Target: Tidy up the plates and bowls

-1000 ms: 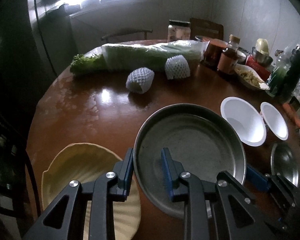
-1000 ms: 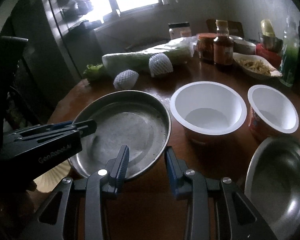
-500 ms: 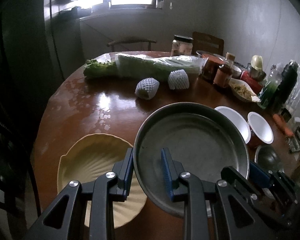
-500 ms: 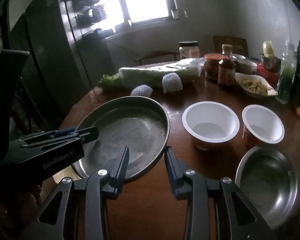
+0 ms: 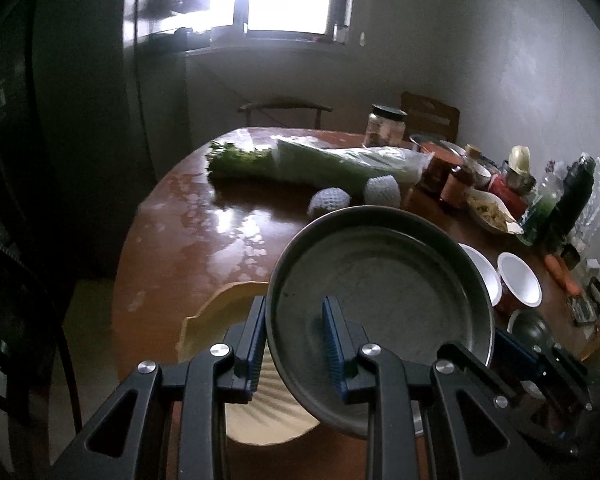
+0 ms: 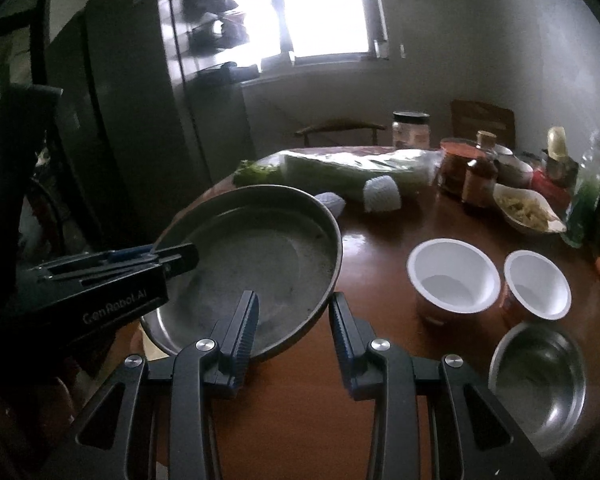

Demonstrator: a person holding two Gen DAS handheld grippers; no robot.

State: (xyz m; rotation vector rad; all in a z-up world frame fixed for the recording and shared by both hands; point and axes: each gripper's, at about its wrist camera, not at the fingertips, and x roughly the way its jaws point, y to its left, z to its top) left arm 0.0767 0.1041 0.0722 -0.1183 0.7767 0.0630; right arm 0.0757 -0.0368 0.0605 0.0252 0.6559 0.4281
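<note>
Though dull and speckled inside, the round steel pan (image 5: 380, 276) has a shallow upright rim.

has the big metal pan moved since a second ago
Yes. The metal pan has risen: in the right wrist view its far rim now reaches the bagged greens, and it overlaps the yellow plate more.

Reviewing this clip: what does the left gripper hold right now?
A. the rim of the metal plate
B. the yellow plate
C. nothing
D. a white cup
A. In the left wrist view the left gripper has one finger outside and one inside the rim of the metal plate, clamping it while the plate hangs tilted above the yellow plate.
</note>
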